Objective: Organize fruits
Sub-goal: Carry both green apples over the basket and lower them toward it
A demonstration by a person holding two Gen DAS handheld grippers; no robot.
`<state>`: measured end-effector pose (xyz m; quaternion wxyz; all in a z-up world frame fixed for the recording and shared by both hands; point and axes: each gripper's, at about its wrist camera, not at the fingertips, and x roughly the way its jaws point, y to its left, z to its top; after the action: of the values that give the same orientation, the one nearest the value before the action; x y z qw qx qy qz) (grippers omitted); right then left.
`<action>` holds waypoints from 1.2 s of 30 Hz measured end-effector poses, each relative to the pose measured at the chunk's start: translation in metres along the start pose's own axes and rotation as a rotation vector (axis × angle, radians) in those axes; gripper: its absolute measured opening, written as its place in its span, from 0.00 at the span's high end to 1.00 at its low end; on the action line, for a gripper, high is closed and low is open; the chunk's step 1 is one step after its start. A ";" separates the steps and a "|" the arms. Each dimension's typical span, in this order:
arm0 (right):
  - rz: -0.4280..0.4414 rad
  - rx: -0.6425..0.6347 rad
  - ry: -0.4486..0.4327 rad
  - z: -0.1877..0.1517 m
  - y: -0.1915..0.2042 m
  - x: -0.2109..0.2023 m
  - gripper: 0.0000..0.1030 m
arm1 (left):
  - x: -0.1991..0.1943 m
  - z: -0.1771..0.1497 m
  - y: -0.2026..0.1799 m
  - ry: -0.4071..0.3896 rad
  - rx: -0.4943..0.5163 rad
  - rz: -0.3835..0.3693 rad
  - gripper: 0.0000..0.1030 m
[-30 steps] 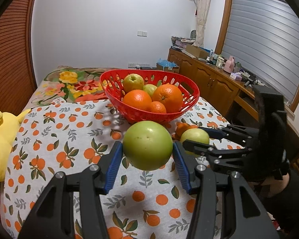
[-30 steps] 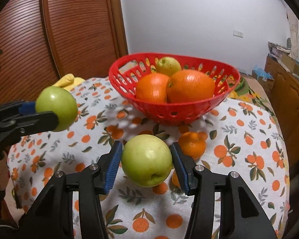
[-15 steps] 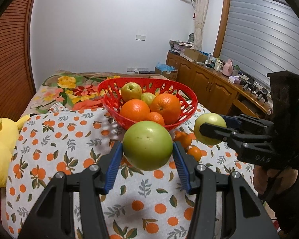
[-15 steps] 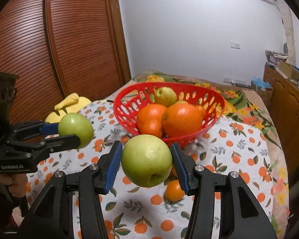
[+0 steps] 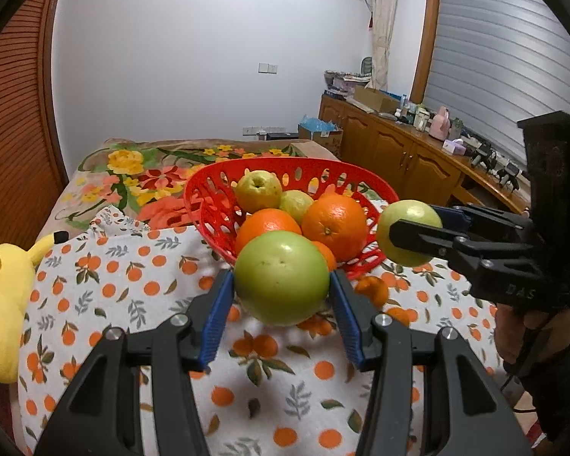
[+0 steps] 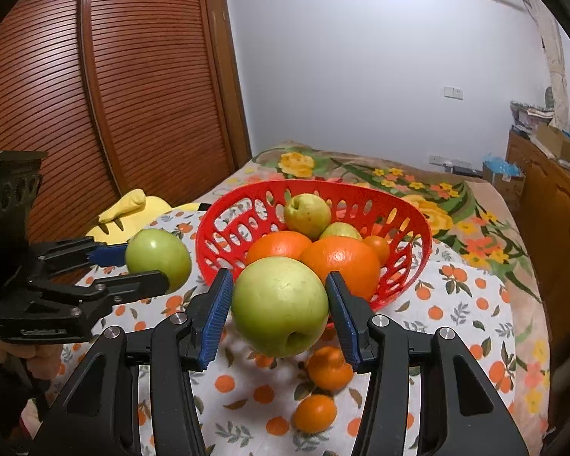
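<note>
Left gripper (image 5: 281,292) clamps green apple (image 5: 282,276); right gripper (image 6: 279,309) clamps second apple (image 6: 280,306). Both held above cloth (image 5: 133,304), just short of red basket (image 6: 247,205) holding oranges (image 6: 340,262).

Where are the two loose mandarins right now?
In the right wrist view, both mandarins lie on the tablecloth just in front of the red basket, below the right gripper's apple.
</note>
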<state>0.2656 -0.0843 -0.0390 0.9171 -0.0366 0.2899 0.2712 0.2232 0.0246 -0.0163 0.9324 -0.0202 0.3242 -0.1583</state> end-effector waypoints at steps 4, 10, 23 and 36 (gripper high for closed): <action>0.005 -0.008 0.005 0.005 -0.003 0.007 0.50 | 0.013 0.008 0.006 0.008 0.003 0.001 0.51; 0.001 -0.019 0.003 0.017 -0.009 0.016 0.50 | 0.028 0.021 0.010 0.015 0.011 -0.001 0.51; -0.028 -0.030 0.015 0.046 -0.028 0.047 0.50 | 0.062 0.048 0.022 0.039 0.022 0.018 0.50; -0.039 -0.014 0.050 0.055 -0.043 0.072 0.50 | 0.067 0.059 0.031 0.013 0.021 0.047 0.49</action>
<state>0.3655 -0.0741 -0.0369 0.9144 -0.0554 0.3101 0.2541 0.3172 0.0293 -0.0139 0.9340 -0.0019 0.3288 -0.1398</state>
